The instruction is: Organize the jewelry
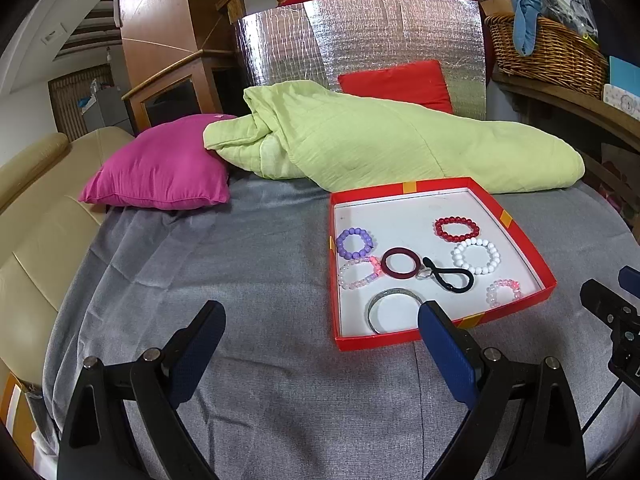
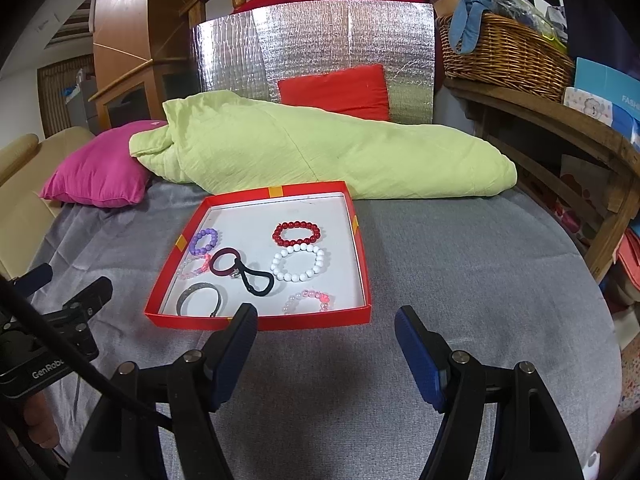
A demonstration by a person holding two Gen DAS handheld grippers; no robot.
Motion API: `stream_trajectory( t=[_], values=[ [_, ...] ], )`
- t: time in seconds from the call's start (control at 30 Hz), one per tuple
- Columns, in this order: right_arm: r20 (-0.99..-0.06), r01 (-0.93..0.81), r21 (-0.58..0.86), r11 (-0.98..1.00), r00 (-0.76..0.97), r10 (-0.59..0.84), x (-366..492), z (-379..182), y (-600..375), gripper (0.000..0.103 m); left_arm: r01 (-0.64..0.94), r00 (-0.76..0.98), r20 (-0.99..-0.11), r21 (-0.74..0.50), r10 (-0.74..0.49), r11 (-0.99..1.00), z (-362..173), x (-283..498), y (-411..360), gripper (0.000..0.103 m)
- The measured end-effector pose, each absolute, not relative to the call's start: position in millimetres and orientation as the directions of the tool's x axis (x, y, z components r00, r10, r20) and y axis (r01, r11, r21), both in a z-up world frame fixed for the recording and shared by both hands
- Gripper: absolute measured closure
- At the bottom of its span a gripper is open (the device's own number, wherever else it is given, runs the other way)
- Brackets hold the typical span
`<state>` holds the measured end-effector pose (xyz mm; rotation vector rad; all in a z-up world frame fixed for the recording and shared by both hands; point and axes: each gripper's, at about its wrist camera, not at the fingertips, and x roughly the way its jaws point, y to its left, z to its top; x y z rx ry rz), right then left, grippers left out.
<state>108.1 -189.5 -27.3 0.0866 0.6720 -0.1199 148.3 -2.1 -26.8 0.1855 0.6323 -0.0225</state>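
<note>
A shallow red box (image 1: 404, 339) (image 2: 312, 318) lies on the grey bed cover. In it lie a purple bead bracelet (image 1: 354, 243) (image 2: 205, 241), a red bead bracelet (image 1: 456, 229) (image 2: 296, 233), a white bead bracelet (image 1: 476, 255) (image 2: 298, 263), two clear pink bracelets (image 1: 504, 291) (image 2: 308, 300), a maroon ring (image 1: 401, 263) (image 2: 226, 262), a black loop (image 1: 450, 278) (image 2: 259, 279) and a silver bangle (image 1: 394, 309) (image 2: 199, 299). My left gripper (image 1: 322, 320) is open and empty, in front of the box's near left corner. My right gripper (image 2: 326, 320) is open and empty, just in front of the box's near edge.
A green quilt (image 1: 380, 144) (image 2: 320, 152) lies behind the box, with a magenta pillow (image 1: 160, 164) (image 2: 96, 176) to its left and a red cushion (image 1: 396, 82) behind. A wooden shelf with a wicker basket (image 2: 504, 52) stands at the right. A beige sofa (image 1: 36, 220) borders the left.
</note>
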Motion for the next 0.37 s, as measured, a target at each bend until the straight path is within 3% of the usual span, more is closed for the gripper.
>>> stream_trajectory(
  t=[0.37],
  values=[
    [-0.625, 0.142, 0.074, 0.987, 0.778, -0.065, 110.0, -24.8, -194.0, 0.028, 0.075, 0.816, -0.577, 0.149, 0.026, 0.986, -27.2, 152.5, 4.3, 0.006]
  ],
)
